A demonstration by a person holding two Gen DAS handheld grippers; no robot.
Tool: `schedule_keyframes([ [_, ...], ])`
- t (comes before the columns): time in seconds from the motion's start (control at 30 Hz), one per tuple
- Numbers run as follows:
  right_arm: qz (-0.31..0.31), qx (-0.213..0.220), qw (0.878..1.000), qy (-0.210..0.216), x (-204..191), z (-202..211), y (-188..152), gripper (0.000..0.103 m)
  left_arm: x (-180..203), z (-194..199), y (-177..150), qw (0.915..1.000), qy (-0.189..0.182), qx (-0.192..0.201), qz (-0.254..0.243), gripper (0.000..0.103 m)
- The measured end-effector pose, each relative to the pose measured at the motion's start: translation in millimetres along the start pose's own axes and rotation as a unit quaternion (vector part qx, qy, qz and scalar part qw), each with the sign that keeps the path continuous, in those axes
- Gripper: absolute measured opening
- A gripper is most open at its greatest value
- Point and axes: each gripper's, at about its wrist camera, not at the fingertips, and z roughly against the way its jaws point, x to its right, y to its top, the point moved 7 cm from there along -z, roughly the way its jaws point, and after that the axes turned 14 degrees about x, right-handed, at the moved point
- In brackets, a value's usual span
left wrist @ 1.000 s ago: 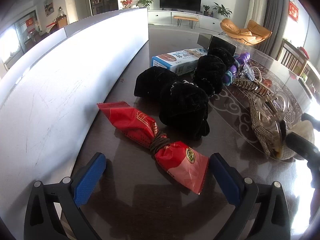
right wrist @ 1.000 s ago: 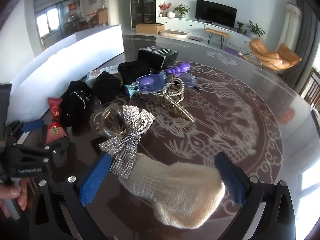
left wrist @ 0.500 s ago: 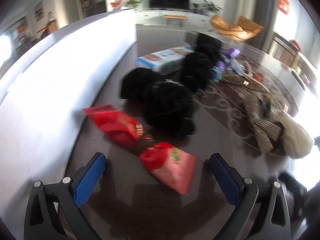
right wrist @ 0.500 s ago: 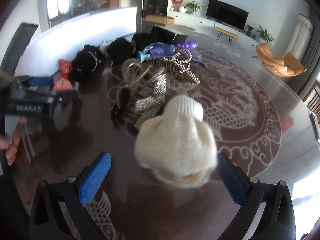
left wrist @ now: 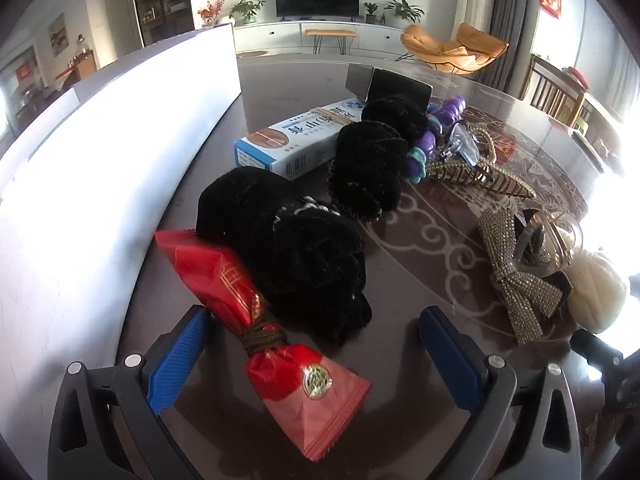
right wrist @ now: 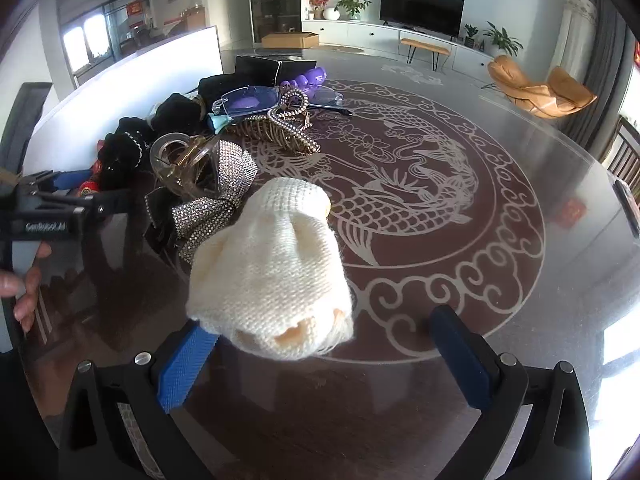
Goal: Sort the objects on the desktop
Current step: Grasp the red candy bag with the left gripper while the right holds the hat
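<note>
Right wrist view: the cream knitted sock lies on the dark table straight ahead of your right gripper, its near end between the blue pads, closer to the left one, and the jaws stand wide apart, gripping nothing. Just beyond the sock's far end sits the rhinestone bow with a clear hair claw on top, then the gold hair clip and the glasses. On the left edge your hand holds the left gripper. Left wrist view: your left gripper is released too, jaws spread, with the red snack packet lying between the pads and reaching forward. Black velvet scrunchies crowd just behind it, a blue-and-white box beyond them, a white board along the left.
</note>
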Motion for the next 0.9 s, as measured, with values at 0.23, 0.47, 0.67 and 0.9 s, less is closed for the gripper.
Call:
schedule_keyframes([
  [0.23, 0.000, 0.000, 1.000, 0.000, 0, 1, 0, 0.103, 48, 30, -16, 0.9843, -0.174, 0.010, -0.028, 0.102],
  [0.47, -0.001, 0.000, 1.000, 0.000, -1, 1, 0, 0.103, 61, 32, -24, 0.9919, -0.121, -0.016, -0.035, 0.102],
  [0.67, -0.001, 0.000, 1.000, 0.000, -1, 1, 0, 0.103, 38, 37, -3, 0.9795, -0.104, -0.004, 0.172, 0.103],
  [0.9, -0.001, 0.000, 1.000, 0.000, -1, 1, 0, 0.103, 38, -8, 4, 0.9839, 0.044, -0.015, 0.172, 0.103],
])
